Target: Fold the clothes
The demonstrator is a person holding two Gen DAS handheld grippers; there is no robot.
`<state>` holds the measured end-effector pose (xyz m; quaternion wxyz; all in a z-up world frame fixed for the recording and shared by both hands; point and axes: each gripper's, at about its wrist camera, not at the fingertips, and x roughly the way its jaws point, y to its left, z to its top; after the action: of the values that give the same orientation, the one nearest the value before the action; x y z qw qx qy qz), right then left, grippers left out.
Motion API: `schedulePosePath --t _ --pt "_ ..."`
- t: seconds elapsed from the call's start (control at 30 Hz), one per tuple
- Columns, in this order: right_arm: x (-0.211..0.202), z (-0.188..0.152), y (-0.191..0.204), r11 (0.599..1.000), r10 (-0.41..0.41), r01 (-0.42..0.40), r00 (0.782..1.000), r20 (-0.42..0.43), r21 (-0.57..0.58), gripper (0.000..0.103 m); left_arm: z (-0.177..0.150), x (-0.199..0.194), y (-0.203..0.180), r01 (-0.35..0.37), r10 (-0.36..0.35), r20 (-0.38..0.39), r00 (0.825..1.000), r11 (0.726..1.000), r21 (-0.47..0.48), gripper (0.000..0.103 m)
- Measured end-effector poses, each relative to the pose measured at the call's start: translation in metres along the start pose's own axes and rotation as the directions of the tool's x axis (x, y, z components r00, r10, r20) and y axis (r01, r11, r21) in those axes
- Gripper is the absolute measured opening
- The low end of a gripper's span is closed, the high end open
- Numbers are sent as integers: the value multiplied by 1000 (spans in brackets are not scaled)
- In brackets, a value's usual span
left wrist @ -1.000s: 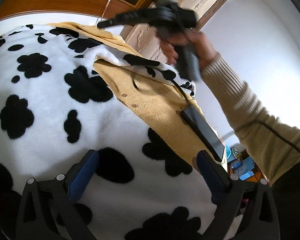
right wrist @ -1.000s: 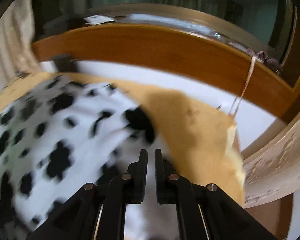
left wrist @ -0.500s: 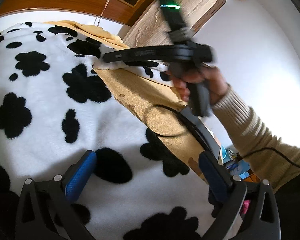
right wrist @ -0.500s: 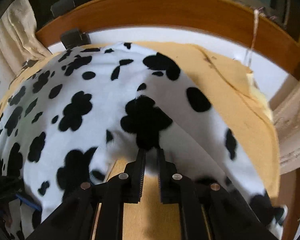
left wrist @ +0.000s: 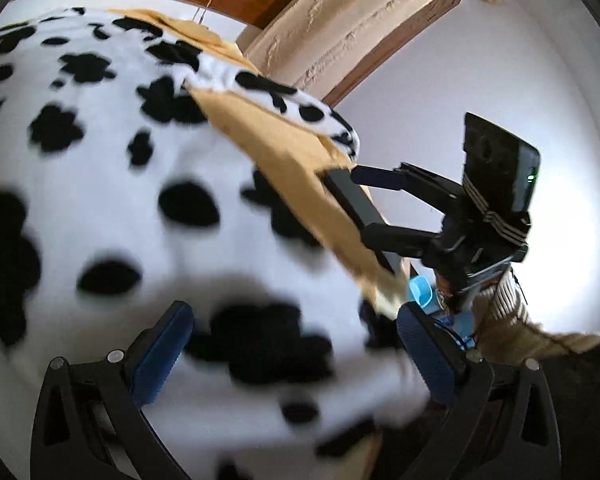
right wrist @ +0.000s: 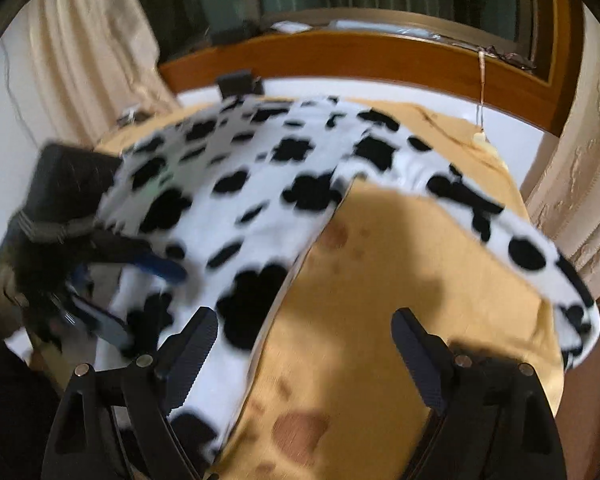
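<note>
L wrist view: your left tongs [left wrist: 296, 344] spread wide, empty, over white fleece garment w/ black spots [left wrist: 100, 168] on yellow sheet [left wrist: 284, 160].
R wrist view: your right tongs [right wrist: 304, 344] wide, empty, above sheet; garment lies left, one leg right.

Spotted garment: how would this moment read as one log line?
spotted garment: spread on yellow cloth | left gripper: open | right gripper: open, empty

Garment [right wrist: 252, 200] spread on surface [right wrist: 380, 300], filling centre + upper left of right wrist view. One leg [right wrist: 520, 248] runs to right edge. Headboard [right wrist: 380, 60] behind, top of frame. Curtain [right wrist: 80, 60] upper left. Phone [left wrist: 356, 208] on surface, centre-right of left wrist view.
</note>
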<state>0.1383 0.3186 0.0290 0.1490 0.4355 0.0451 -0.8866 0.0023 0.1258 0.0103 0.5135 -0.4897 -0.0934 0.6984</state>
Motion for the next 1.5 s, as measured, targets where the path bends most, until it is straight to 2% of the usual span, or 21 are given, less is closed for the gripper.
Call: schedulePosePath --t 0.13,0.2,0.3,0.37,0.5,0.57,0.63,0.67,0.7,0.77,0.8,0.83,0.93,1.03,1.17,1.27,1.3,1.37,1.4,1.43,1.5 --pt "17 -18 40 988 -7 -1 999 -52 -155 91 -24 -20 -7 -33 32 30 999 999 17 102" --pt "32 -29 65 951 -106 78 991 -81 -299 91 -30 -27 -6 -34 33 43 999 999 11 102" --pt "38 -42 74 898 -231 185 970 -71 -400 91 -39 -36 -2 -27 27 58 998 1000 -5 102" --pt "38 -43 62 929 -211 165 971 -109 -330 90 -45 -41 2 -21 22 64 998 1000 -14 102" --pt "37 -41 32 991 -89 69 978 -190 -112 90 -55 -48 4 -27 27 73 997 1000 -8 102" --pt "35 -40 24 1000 20 -22 982 -190 -9 91 -55 -48 3 -34 34 73 997 999 1 102" --pt "33 -40 30 999 35 -37 983 -178 -11 90 -55 -48 3 -33 33 74 997 999 2 102" --pt "35 -41 37 999 25 -32 983 -182 -32 87 -55 -49 5 -25 25 77 997 1000 -4 102" --pt "37 -43 45 998 12 -24 981 -192 -61 72 -55 -50 6 -18 18 80 997 1000 -9 102" --pt "36 -46 54 997 19 -32 983 -183 -67 56 -55 -52 9 -2 3 87 996 1000 -20 102" --pt "34 -46 55 997 36 -48 982 -184 -61 39 -55 -54 11 7 -4 92 996 1000 -27 102" --pt "33 -46 55 997 51 -62 981 -185 -54 27 -56 -56 12 13 -10 97 995 999 -31 102" --pt "21 -42 46 999 25 -32 984 -175 -39 18 -58 -58 12 9 -7 94 996 1000 -20 102" --pt "0 -32 37 999 -35 30 991 -130 -42 18 -62 -56 7 -19 18 81 997 1000 15 102" --pt "-9 -21 34 996 -80 76 993 -89 -45 18 -66 -52 1 -67 63 74 995 996 52 102" --pt "-14 -12 32 992 -116 113 992 -58 -46 20 -69 -52 1 -74 70 70 995 996 57 102" --pt "-16 -10 31 991 -128 126 991 -47 -46 25 -70 -53 2 -73 69 69 995 996 55 102" --pt "-20 -4 30 988 -152 150 988 -26 -46 44 -70 -55 3 -67 64 64 996 997 40 102" --pt "-21 -1 29 986 -164 163 986 -15 -46 61 -69 -56 4 -62 60 62 996 998 29 102" --pt "-23 2 28 984 -175 175 984 -5 -46 67 -69 -57 5 -56 55 62 997 998 17 102" --pt "-24 11 27 983 -180 180 983 22 -33 68 -69 -58 6 -48 47 67 997 999 5 102"
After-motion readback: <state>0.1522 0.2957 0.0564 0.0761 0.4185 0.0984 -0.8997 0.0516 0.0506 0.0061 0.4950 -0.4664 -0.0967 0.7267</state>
